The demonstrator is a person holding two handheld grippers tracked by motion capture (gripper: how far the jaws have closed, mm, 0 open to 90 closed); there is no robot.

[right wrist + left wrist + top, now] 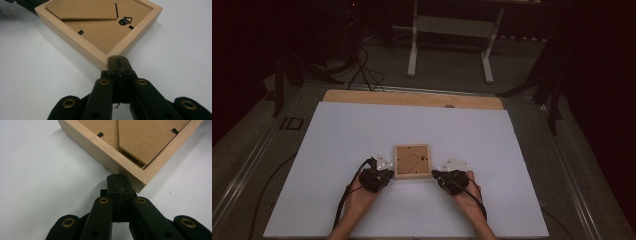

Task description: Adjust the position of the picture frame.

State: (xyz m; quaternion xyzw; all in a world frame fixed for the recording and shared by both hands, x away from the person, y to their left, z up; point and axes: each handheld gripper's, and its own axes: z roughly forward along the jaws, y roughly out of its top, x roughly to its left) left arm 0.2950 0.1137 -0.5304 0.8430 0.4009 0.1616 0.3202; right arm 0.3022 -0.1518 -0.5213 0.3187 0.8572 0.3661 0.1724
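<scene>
Wooden frame (412,161) lies face-down between both grippers, fingers closed empty, tips touching its near corners.

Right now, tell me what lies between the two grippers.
The wooden picture frame, face down on the white table, lies between the left gripper and right gripper in the high view.

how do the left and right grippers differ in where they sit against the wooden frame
The left gripper meets the wooden frame at its near left corner; the right gripper meets the near right corner. In the left gripper view the jaws sit beside the corner, against the frame's side; in the right gripper view they sit right at the corner's tip. Both have jaws shut, holding nothing, low on the white table.
</scene>
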